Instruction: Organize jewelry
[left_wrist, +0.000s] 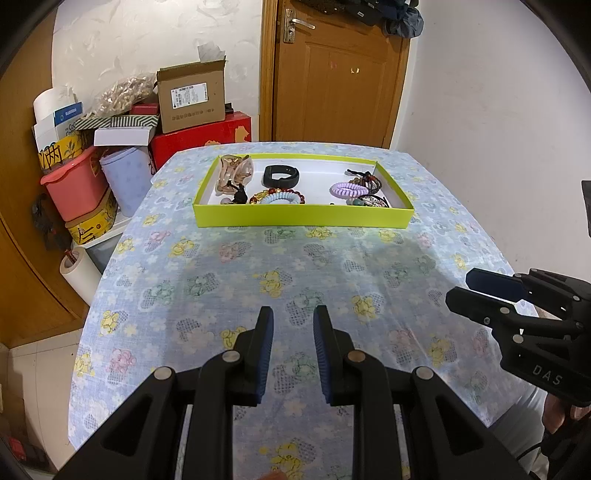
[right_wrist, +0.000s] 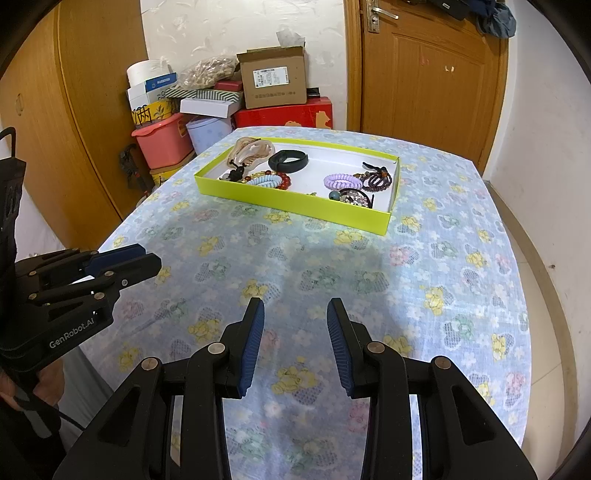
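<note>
My left hand-held gripper (left_wrist: 293, 321) hangs over the near part of the counter (left_wrist: 221, 266), its blue pads parted by a narrow gap with nothing between them. My right hand-held gripper (right_wrist: 295, 314) does the same beside it, its pads standing wider apart and just as empty.

The jewelry sits at about twelve o'clock from both, well apart from the fingertips, inside a shallow lime-green tray (left_wrist: 303, 218) on the flowered cloth. In the tray's left end lie a beige hair claw (left_wrist: 234, 173), a black wristband (left_wrist: 280, 176) just right of it, and a pale blue coil hair tie (left_wrist: 277, 199) ringed by a red and amber bead bracelet (left_wrist: 295, 194). In the right end are a lilac coil hair tie (left_wrist: 349, 190) and a dark bead bracelet (left_wrist: 369, 181).
</note>
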